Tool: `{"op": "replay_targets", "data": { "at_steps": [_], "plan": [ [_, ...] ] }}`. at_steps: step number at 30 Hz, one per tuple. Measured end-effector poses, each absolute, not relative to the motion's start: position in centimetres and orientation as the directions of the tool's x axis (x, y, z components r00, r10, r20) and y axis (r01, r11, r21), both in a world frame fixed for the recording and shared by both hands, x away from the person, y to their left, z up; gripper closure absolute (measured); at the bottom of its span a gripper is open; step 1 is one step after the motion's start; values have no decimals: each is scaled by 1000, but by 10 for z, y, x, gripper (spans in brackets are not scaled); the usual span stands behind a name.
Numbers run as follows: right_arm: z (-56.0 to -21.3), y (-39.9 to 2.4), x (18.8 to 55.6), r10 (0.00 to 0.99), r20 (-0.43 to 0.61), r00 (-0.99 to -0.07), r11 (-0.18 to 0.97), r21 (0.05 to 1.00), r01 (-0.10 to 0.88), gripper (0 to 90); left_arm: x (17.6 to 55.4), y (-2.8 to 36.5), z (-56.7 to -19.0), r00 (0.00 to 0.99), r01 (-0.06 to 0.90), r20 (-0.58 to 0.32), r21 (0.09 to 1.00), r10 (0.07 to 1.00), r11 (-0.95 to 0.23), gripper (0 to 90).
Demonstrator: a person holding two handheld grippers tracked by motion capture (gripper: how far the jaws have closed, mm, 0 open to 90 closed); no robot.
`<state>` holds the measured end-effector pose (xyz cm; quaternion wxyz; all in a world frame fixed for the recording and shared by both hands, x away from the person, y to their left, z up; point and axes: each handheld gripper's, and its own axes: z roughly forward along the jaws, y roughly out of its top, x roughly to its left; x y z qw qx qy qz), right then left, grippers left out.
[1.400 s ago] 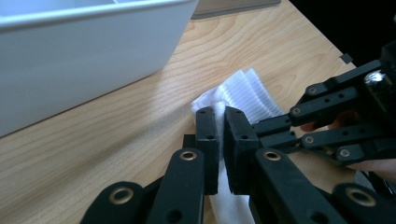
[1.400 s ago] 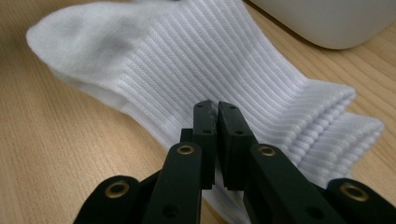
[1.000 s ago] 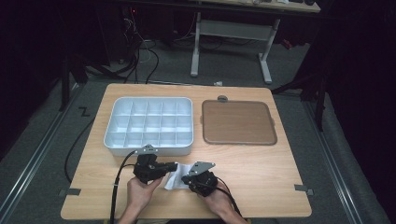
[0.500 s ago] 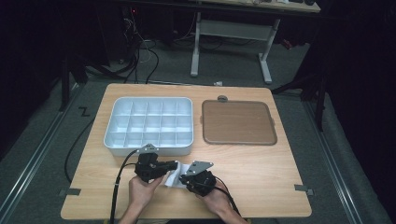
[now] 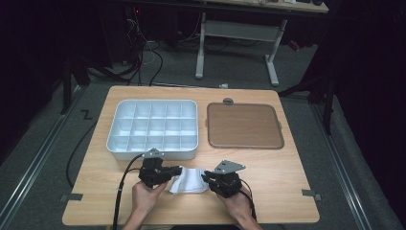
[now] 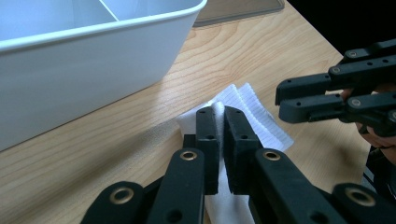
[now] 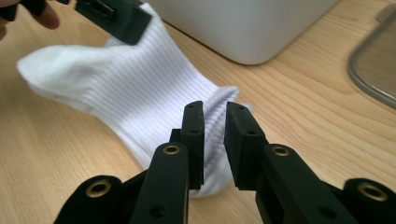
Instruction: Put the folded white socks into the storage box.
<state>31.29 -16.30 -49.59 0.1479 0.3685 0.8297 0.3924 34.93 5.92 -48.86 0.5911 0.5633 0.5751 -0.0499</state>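
Note:
A white ribbed sock (image 5: 189, 180) lies on the wooden table (image 5: 287, 167) near its front edge, stretched between both grippers. My left gripper (image 5: 175, 173) is shut on the sock's toe end; in the left gripper view its jaws (image 6: 221, 112) pinch a fold of the white fabric (image 6: 261, 116). My right gripper (image 5: 207, 179) holds the opposite end, and in the right gripper view its jaws (image 7: 215, 108) close on the cuff of the sock (image 7: 130, 79). Each gripper faces the other across the sock.
A white compartment tray (image 5: 153, 154) stands just behind the grippers, its front wall close to them (image 6: 93, 70). A brown flat tray (image 5: 244, 125) lies to its right. A person's hands hold both grippers from the table's front edge.
The right gripper has shifted slightly to the right, drawing the sock out between the two grippers. The left gripper has barely moved.

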Motion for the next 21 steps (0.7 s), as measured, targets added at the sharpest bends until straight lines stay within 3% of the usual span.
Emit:
{"op": "replay_targets", "data": {
  "at_steps": [10,21],
  "plan": [
    [-511,-165,321,751,82,-656,407,725,556,746,348,58,-488,338,706,-739,608,583,362,860],
    [-519,-161,327,741,71,-668,436,706,558,765,348,56,-488,353,703,-742,613,570,362,860]
  ]
}}
